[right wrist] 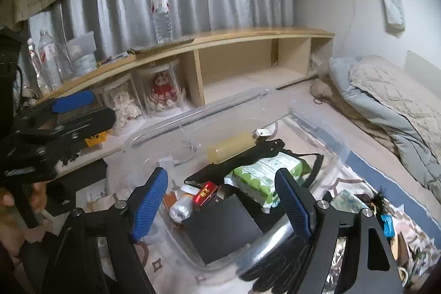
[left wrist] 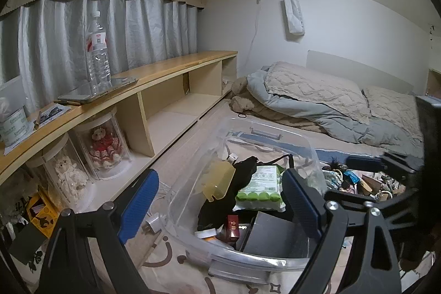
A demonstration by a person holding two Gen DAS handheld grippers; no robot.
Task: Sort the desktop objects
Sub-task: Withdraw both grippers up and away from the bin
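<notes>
The bed [left wrist: 344, 112] ran along behind the clear plastic bin [left wrist: 193, 211], its grey and beige quilt [left wrist: 317, 98] heaped at the far side; left of the bin stretched the long wooden shelf [left wrist: 171, 65], grey curtain [left wrist: 55, 40] hanging above it, a tall water bottle [left wrist: 97, 51] standing on its top board, and two dolls in clear cases [left wrist: 106, 145] tucked in its lower bay nearest the bin. The bin itself sat on the patterned sheet, already carrying the sorted things: a flat black box [right wrist: 220, 228] at its near end, a green-and-white packet [right wrist: 264, 172] behind that, a black strap [right wrist: 248, 156] draped across the middle, a yellowish translucent tube [right wrist: 231, 148] toward its far wall, a small red box [right wrist: 205, 196] just left of the black box, and a silvery wrapped bit [right wrist: 180, 210] beside that. Right of the bin lay a jumble of unsorted trinkets [left wrist: 363, 183], a blue wrapper [right wrist: 387, 222] among them. The left gripper [left wrist: 220, 203] hung over the bin's near rim, jaws spread wide, nothing between them; the right gripper [right wrist: 223, 205] hovered above the black box, jaws likewise gaping and empty; a black glove [right wrist: 275, 263] showed under it at the bin's near corner, blurred.
</notes>
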